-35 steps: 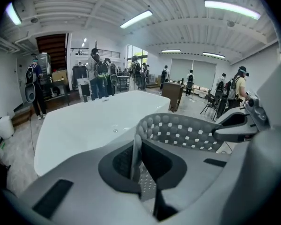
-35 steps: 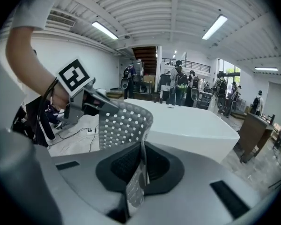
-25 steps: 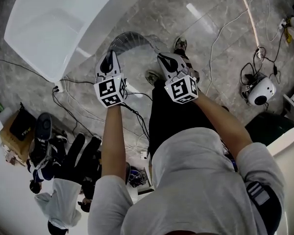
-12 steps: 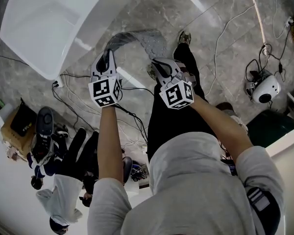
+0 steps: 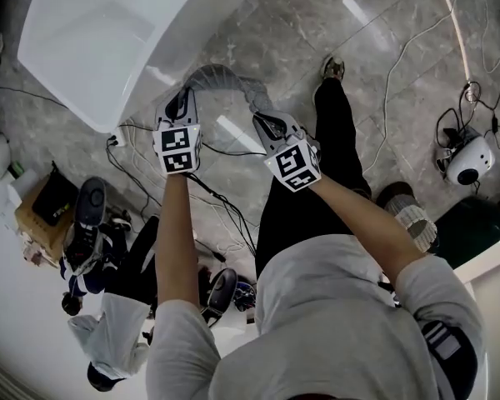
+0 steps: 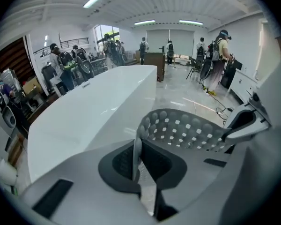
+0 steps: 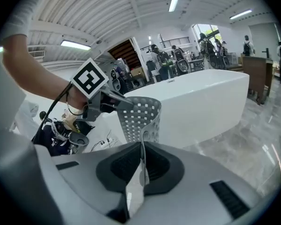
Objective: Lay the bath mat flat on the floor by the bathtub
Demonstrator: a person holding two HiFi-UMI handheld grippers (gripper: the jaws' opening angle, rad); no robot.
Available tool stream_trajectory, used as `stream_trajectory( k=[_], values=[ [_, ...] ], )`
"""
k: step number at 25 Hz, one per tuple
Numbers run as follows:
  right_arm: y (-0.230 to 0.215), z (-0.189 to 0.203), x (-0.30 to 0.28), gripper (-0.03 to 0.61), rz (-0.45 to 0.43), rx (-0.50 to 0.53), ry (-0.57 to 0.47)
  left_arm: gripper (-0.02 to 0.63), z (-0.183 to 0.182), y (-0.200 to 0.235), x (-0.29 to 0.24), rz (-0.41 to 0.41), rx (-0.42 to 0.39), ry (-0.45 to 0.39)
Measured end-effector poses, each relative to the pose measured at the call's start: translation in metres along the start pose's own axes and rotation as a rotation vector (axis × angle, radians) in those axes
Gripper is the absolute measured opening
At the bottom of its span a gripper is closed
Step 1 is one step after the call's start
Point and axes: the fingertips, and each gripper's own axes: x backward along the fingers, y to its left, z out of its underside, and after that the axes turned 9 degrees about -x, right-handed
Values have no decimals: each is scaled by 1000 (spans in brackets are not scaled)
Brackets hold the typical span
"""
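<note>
- Bath mat (image 5: 221, 77): perforated grey sheet, off the floor, arched between the two hands. One edge is pinched in each hand-held gripper.
- Left hand-held gripper (image 5: 182, 100) and right hand-held gripper (image 5: 262, 122): both clamped on the mat edge.
- Change over the last second: both hands lower, and the mat has sunk toward the floor (image 5: 317, 23). Judged: lowering is under way, mat not yet laid.
- Room: cables (image 5: 219, 200) under the hands, shoe (image 5: 333, 67) right of the mat, bare tile beyond.
- Far edge: bathtub (image 5: 92, 40) wall, just left of the mat.
</note>
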Motion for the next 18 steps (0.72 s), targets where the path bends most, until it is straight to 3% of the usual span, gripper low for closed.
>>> stream_trajectory(
  k=[7,11,18],
  values=[
    [-105,16,-27,23,155,-4,25,23,-23,-20,-93,62,-146,-36],
    [-146,15,-24,23,204,-25,7,23,-54,-36,-134,80,-113,-98],
    [-215,8,-10,23,292,-120,-33,23,-102,-63,-180,135,-149,-135]
  ],
)
